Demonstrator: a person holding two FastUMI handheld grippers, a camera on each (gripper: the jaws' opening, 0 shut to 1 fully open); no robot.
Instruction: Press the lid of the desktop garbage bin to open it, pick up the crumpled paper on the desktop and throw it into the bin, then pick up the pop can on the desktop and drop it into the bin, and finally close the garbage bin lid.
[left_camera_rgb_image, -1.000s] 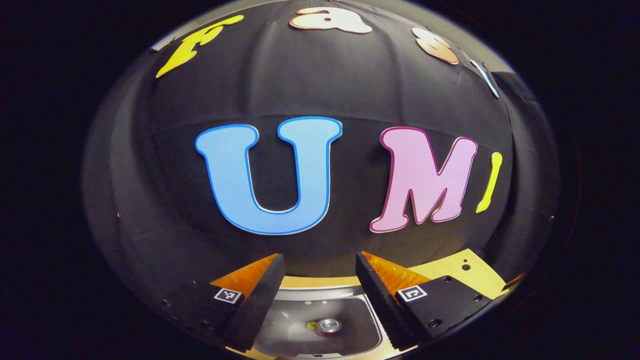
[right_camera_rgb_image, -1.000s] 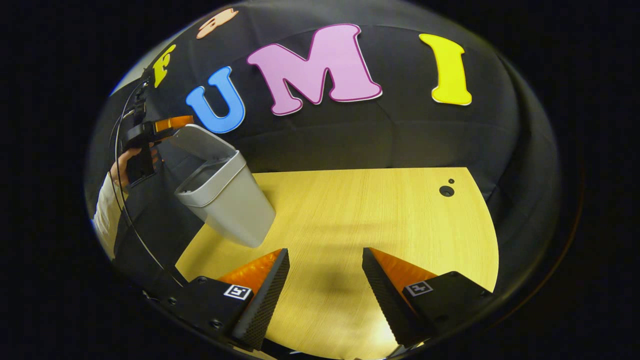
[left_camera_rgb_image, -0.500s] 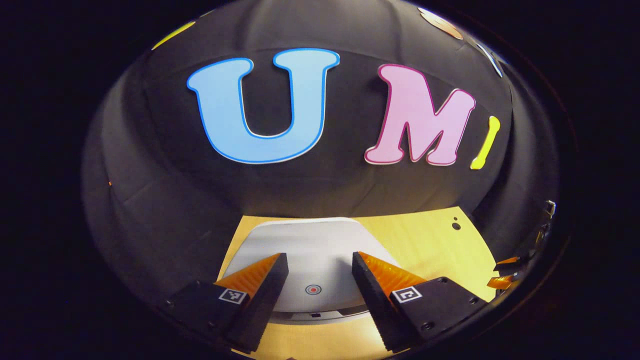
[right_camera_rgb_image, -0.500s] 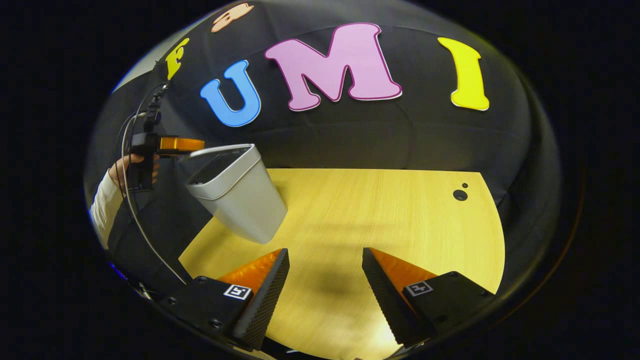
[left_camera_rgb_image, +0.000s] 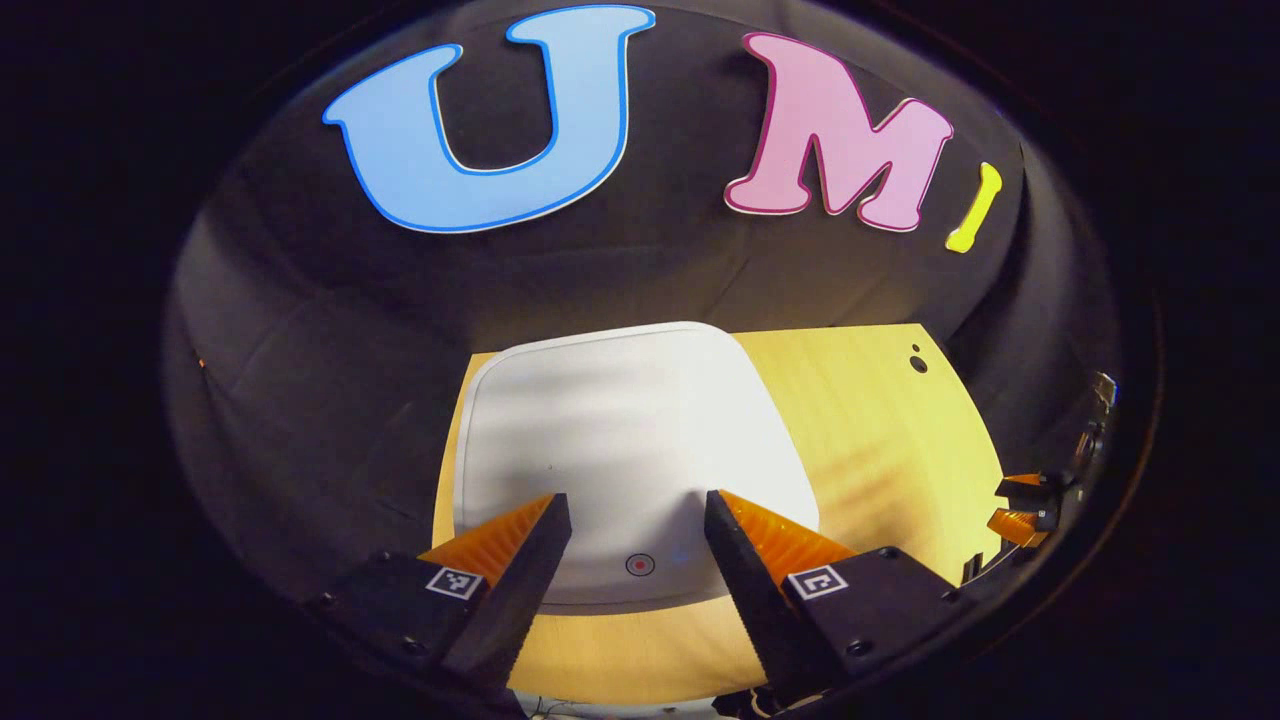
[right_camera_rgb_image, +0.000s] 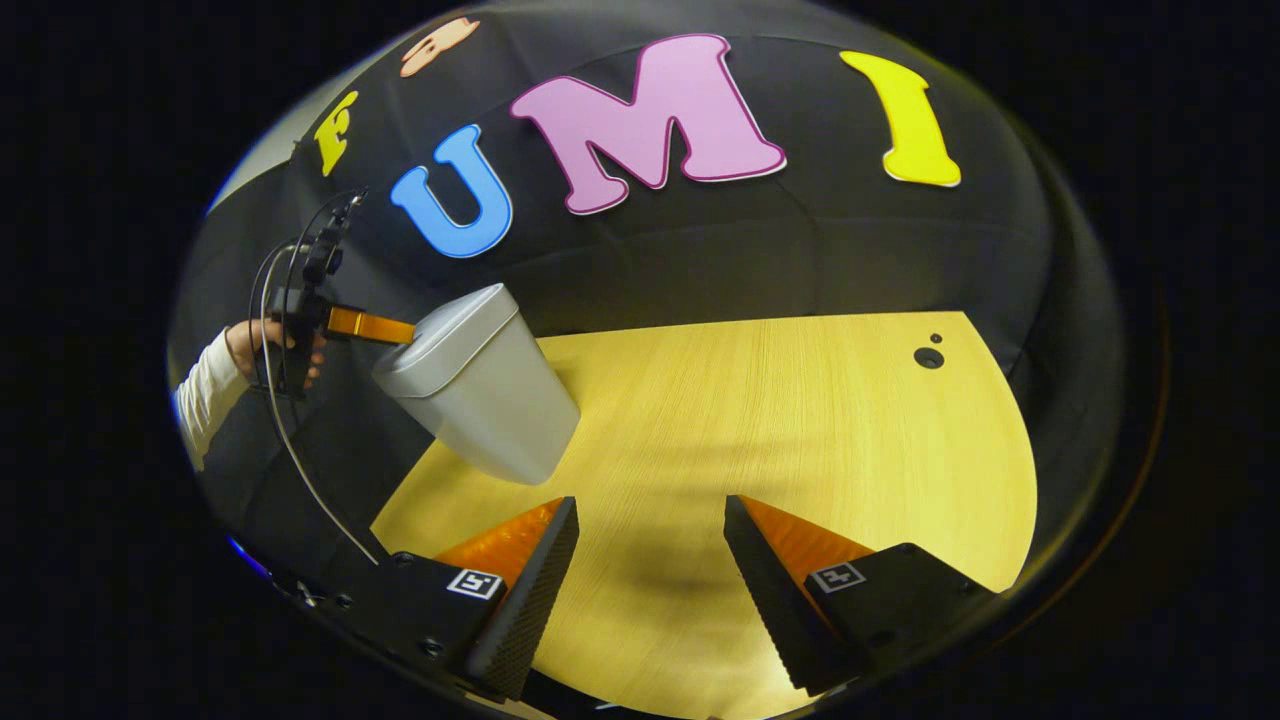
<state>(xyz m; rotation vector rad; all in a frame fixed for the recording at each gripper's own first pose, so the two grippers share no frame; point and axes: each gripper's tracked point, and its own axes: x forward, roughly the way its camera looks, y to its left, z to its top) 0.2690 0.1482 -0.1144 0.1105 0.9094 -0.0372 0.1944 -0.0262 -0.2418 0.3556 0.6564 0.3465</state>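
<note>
In the right gripper view, at far left, a person's hand (right_camera_rgb_image: 262, 342) in a white sleeve (right_camera_rgb_image: 205, 385) grips the handle of the left gripper (right_camera_rgb_image: 398, 331), the forearm reaching in roughly level from the edge and a dark cable (right_camera_rgb_image: 285, 440) looping down from the tool. That gripper points sideways toward the garbage bin (right_camera_rgb_image: 495, 405), its fingers level and ending at the near edge of the shut lid (right_camera_rgb_image: 448, 328); whether they touch the lid cannot be told from here. The bin stands on the light wooden bench (right_camera_rgb_image: 760, 420), near its left end and close to the black cloth wall (right_camera_rgb_image: 800, 260). In the left gripper view the same gripper (left_camera_rgb_image: 628, 540) looks down over the white lid (left_camera_rgb_image: 620, 430), which lies flat and closed; its jaws are spread wide apart and hold nothing, with the small round red press mark (left_camera_rgb_image: 640, 564) of the lid showing between them. Farther right in the right gripper view, the right gripper (right_camera_rgb_image: 650, 560) hangs over bare bench, well apart from the bin, its jaws likewise spread and empty. Near the bench's far right corner sit two small dark holes (right_camera_rgb_image: 929, 356). At the right edge of the left gripper view the right gripper's fingertips (left_camera_rgb_image: 1020, 505) show small, beyond the bench edge.
</note>
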